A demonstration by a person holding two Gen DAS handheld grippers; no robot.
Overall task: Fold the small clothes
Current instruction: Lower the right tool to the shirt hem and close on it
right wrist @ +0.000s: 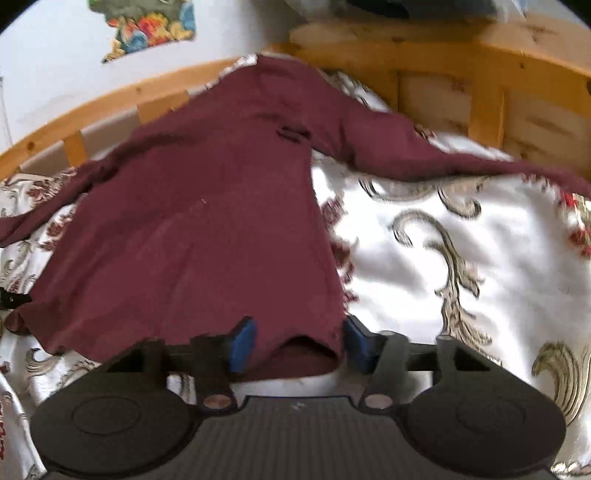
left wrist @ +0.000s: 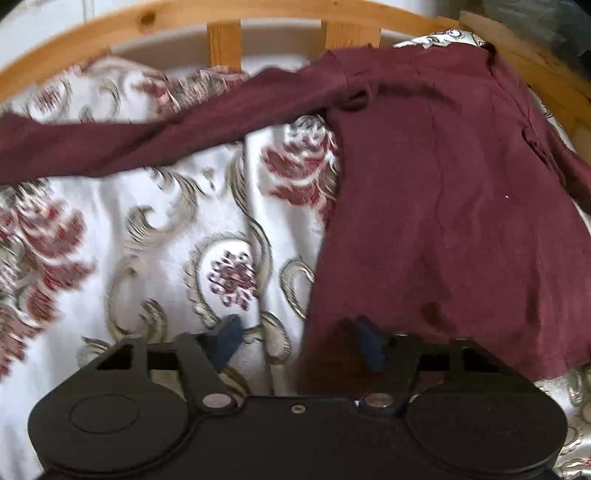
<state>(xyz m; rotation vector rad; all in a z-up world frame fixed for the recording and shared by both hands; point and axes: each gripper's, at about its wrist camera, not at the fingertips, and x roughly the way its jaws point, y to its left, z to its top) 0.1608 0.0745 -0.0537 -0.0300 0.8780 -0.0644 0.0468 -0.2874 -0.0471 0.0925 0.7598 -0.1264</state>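
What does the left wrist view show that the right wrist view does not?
Only the left wrist view shows the left claw at the shirt's near left corner, with the left sleeve stretched out. Only the right wrist view shows the right claw astride the near right corner, the right sleeve, and a colourful picture on the wall. Both show the maroon shirt on the flowered bedspread and the wooden bed frame.

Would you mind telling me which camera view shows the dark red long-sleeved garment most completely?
The right wrist view: the dark red long-sleeved garment appears nearly whole there, with collar, body, hem and both sleeves spread over the floral bedspread. The left wrist view shows only its left half and one long sleeve; the right side is cut off.
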